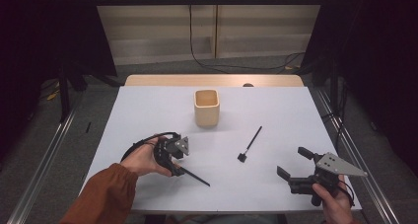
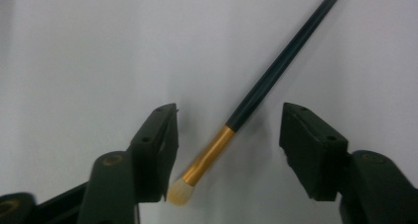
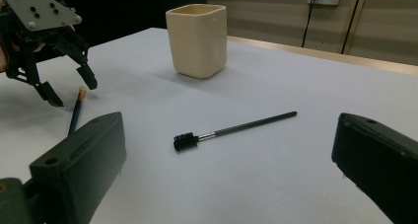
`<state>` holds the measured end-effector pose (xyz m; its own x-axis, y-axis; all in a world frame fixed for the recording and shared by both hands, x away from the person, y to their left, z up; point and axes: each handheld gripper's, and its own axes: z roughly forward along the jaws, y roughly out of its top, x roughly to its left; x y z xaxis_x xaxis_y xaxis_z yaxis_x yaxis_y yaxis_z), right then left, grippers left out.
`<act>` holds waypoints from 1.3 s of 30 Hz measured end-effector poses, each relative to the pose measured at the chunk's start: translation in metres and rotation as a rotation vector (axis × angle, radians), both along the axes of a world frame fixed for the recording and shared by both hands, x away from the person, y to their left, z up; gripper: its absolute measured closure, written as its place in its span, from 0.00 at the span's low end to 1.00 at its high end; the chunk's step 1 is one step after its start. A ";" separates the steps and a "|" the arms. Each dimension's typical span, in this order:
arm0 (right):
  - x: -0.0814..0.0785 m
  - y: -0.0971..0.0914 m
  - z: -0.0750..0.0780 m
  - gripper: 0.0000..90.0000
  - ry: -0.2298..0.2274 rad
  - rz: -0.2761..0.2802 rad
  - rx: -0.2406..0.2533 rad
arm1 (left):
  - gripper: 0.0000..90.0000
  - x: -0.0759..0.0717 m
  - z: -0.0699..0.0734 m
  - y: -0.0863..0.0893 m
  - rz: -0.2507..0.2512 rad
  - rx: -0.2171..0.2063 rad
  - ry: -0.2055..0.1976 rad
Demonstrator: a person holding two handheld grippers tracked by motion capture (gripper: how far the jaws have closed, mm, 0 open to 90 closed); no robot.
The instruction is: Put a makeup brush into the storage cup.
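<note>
Table (image 1: 148,115) holds two brushes, one cup (image 1: 206,107); both claws released, left (image 2: 226,135) straddling one brush (image 2: 256,93).

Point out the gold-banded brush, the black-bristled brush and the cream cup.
gold-banded brush (image 2: 213,151), left gripper view, on its gold band.
black-bristled brush (image 3: 184,141), right gripper view, on its bristles.
cream cup (image 1: 206,113), high view, on its front wall.

On the table (image 1: 148,105), a cup (image 1: 206,107) stands behind the middle, toward the far edge; a spoolie (image 1: 249,144) lies in front of it to the right; a brush (image 1: 193,176) lies near the front edge at left, between the left gripper's (image 1: 173,160) jaws; the right gripper (image 1: 292,164) sits by the front right corner
</note>
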<state>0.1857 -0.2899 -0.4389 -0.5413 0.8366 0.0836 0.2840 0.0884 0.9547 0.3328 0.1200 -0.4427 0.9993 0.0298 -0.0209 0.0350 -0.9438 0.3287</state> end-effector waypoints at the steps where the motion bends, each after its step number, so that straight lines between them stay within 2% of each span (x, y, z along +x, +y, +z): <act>1: 0.000 0.000 0.000 0.00 -0.001 -0.001 0.001 | 0.49 0.000 -0.001 0.000 -0.006 0.004 -0.001; 4: 0.000 0.000 0.000 0.00 0.001 -0.002 0.002 | 0.53 0.000 -0.004 -0.001 -0.018 0.013 0.001; 6: 0.000 0.000 0.000 0.00 0.000 -0.002 0.002 | 0.56 0.002 -0.003 -0.002 -0.029 0.019 0.021; 7: 0.000 0.000 0.000 0.00 -0.001 -0.001 0.001 | 0.60 0.002 -0.004 -0.002 -0.025 0.019 0.031; 11: 0.000 0.001 0.000 0.00 -0.004 0.005 0.002 | 0.63 0.002 -0.004 -0.002 -0.016 0.022 0.045; 17: -0.001 0.001 0.000 0.00 -0.003 0.002 0.004 | 0.71 0.002 -0.004 -0.005 0.010 0.042 0.050; 21: 0.000 0.001 0.000 0.00 -0.001 0.004 0.003 | 0.77 0.001 -0.003 -0.006 0.009 0.056 0.047; 26: 0.000 0.001 0.000 0.00 -0.001 0.007 0.000 | 0.93 0.000 -0.004 -0.007 0.004 0.055 0.071; 39: 0.000 0.001 0.000 0.00 0.001 0.006 0.002 | 0.93 0.003 -0.003 -0.004 0.038 0.033 0.103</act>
